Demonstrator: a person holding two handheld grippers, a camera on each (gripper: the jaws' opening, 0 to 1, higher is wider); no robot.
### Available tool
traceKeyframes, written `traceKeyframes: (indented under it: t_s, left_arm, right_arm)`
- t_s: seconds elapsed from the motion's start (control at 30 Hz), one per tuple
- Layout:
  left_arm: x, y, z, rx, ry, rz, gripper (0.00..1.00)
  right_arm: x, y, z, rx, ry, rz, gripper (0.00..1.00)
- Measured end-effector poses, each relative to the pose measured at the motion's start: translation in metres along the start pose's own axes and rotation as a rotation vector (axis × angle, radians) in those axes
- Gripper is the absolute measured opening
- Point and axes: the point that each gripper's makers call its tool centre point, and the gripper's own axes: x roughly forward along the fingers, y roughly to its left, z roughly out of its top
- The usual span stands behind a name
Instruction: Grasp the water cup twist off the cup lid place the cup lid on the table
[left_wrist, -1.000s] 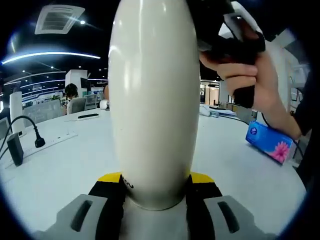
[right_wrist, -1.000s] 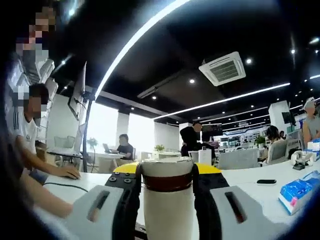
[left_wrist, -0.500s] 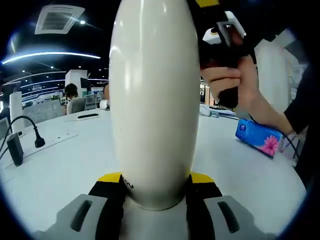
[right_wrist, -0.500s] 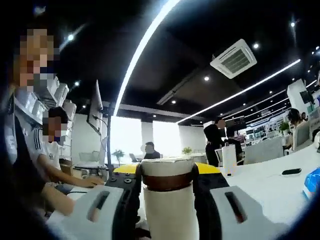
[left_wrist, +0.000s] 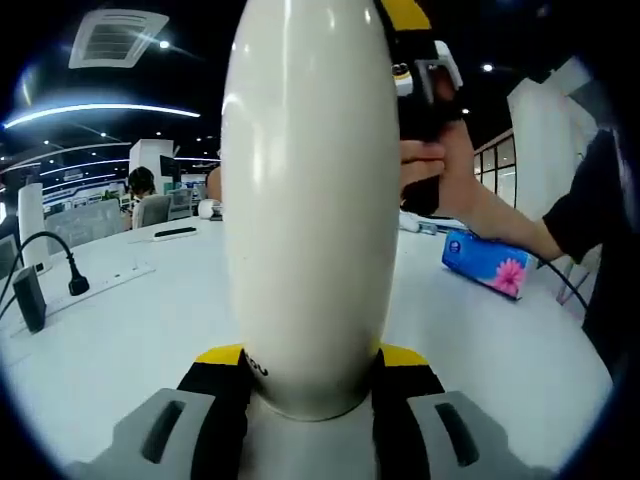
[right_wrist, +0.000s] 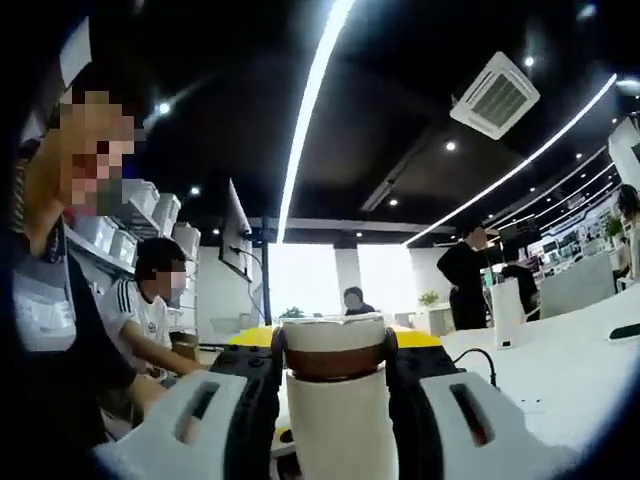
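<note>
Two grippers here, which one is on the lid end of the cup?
The right gripper: its jaws clamp the banded cup lid. The left gripper clamps the smooth white water cup body instead.

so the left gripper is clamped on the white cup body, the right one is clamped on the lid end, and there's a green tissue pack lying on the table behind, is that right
Not quite: the tissue pack is blue with a pink flower, not green, as the left gripper view shows. The rest stands: the left gripper is clamped on the white cup body, the right gripper is clamped on the lid end, and the pack lies on the table behind.
</note>
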Motion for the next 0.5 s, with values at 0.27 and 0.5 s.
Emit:
traceKeyframes:
  t_s: [0.27,0.5]
  left_arm:
    - [0.0016,0.0044,-0.0003,-0.001,-0.001,0.000,0.49]
    - [0.0020,0.0061,-0.0005,-0.001,-0.001,0.000,0.49]
  right_arm:
    - [0.0022,0.0008,-0.0003,0.029,0.002,0.097,0.44]
    - [0.0057,-0.0019,-0.0025,0.129,-0.010,0.188,0.44]
